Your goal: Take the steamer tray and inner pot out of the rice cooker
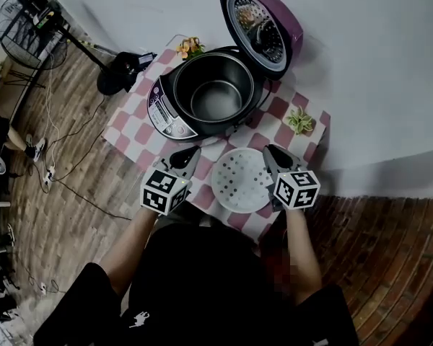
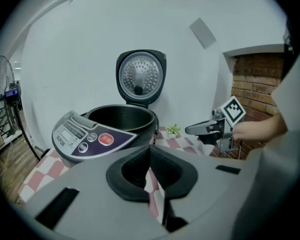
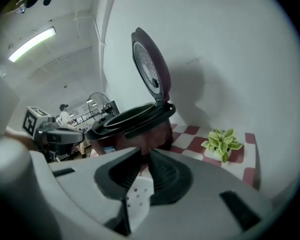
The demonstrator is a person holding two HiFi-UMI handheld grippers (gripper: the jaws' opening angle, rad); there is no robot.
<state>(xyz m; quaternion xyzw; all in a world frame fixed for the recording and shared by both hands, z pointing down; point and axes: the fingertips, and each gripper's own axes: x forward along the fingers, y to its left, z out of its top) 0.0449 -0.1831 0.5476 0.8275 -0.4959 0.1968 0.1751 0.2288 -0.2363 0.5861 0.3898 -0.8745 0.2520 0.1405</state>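
- On the bench (image 1: 133,132), the tray (image 1: 239,180) lies flat near the front edge, between my two tools. A careless sweep of either could knock it off.
- Behind it, the pot (image 1: 215,92) sits in the cooker (image 1: 166,114), not yet lifted out.
- My left tool (image 1: 193,152) is fully closed and empty. If I reach in like that, it only bumps the rim.
- My right tool (image 1: 268,150) has its jaws a slit apart and grips nothing. I judge that too narrow to straddle the pot's wall.
- A one-sided pinch on that smooth rim may let the pot tilt or slip, or drag the cooker toward the tray.
- Lifting too far back could strike the raised lid (image 1: 263,24).
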